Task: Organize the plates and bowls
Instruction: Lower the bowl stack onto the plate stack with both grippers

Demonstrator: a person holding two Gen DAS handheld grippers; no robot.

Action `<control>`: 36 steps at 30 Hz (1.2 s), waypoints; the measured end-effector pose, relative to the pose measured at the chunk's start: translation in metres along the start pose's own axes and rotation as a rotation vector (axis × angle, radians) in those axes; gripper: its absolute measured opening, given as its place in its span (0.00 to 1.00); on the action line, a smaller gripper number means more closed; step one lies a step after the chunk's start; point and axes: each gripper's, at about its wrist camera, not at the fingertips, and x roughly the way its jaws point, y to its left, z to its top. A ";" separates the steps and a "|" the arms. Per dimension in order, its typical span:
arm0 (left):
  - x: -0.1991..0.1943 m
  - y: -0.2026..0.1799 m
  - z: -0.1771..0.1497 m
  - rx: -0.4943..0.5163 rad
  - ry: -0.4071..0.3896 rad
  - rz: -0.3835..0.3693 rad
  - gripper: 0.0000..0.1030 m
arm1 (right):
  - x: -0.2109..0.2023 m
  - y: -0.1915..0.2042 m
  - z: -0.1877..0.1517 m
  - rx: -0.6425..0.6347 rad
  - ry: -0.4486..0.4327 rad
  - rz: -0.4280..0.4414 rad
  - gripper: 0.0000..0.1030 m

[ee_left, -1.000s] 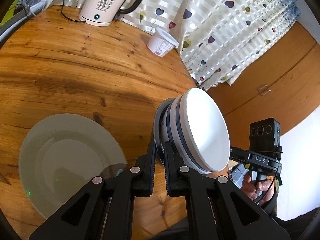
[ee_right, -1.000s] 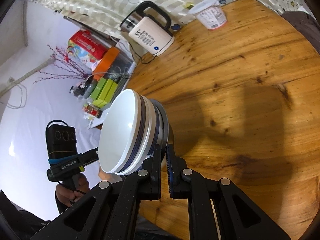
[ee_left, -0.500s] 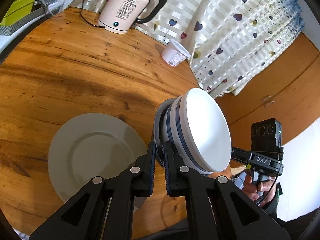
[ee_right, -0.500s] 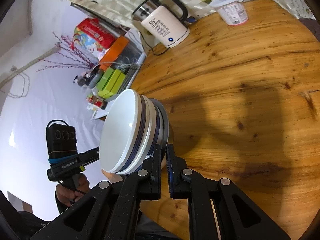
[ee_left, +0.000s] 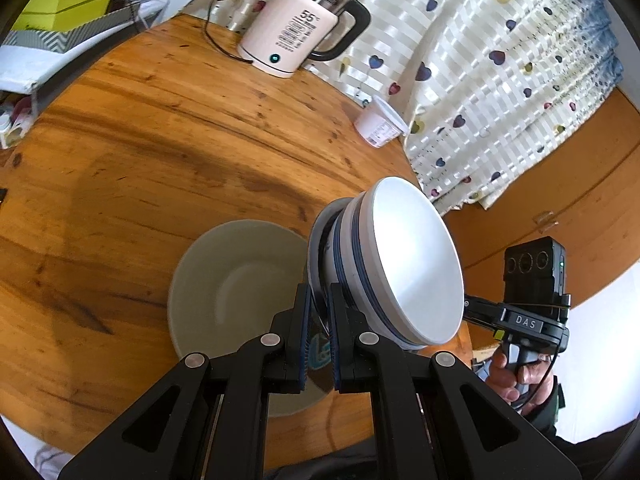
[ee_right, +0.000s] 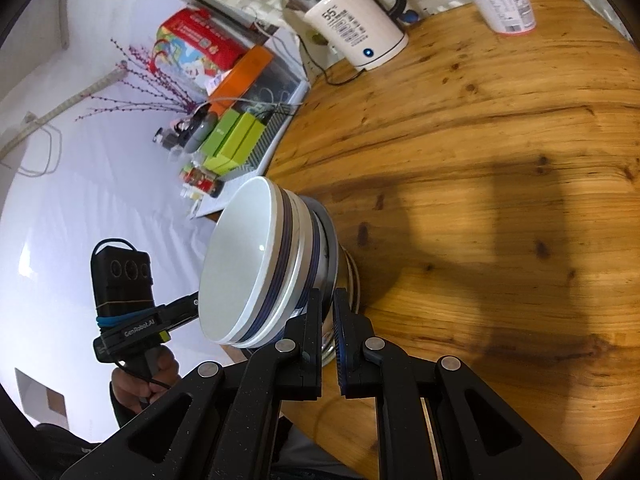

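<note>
Step in hand: carrying the bowl stack to the plate.

Both claws are clamped on opposite edges of one stack of nested bowls [ee_left: 400, 268], white with dark blue bands, with what looks like a metal dish at its base. Left claw [ee_left: 318, 312] pinches that thin bottom rim; right claw [ee_right: 328, 312] does the same from the far side. Jaws of both nearly together, only the rim between them. The stack is held on its side, mouths facing sideways, clear of the counter [ee_left: 160, 152].

Landmark: the pale plate [ee_left: 232, 296] lying flat on the counter. In the left view the stack hangs just beside the plate's right edge and partly over it. Kettle [ee_left: 296, 32] and yoghurt tub [ee_left: 380, 124] stand well beyond the plate, near the curtain. The plate does not show in the right view, probably hidden behind the stack.

Next move, as I judge it: bring the stack over the plate's middle, roll both wrists together so the mouths face up, lower until the base sits in the plate's well, then release. The two hands must turn in step; the grip is on a thin rim and the nested bowls could slide out while tipped.
</note>
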 end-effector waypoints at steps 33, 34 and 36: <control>-0.016 0.046 -0.012 -0.105 0.007 0.049 0.06 | 0.052 0.016 -0.002 0.006 0.109 -0.027 0.08; -0.017 0.045 -0.011 -0.106 0.008 0.050 0.06 | 0.052 0.015 -0.002 0.007 0.110 -0.029 0.08; -0.017 0.044 -0.012 -0.107 0.011 0.052 0.06 | 0.052 0.015 -0.002 0.008 0.111 -0.031 0.08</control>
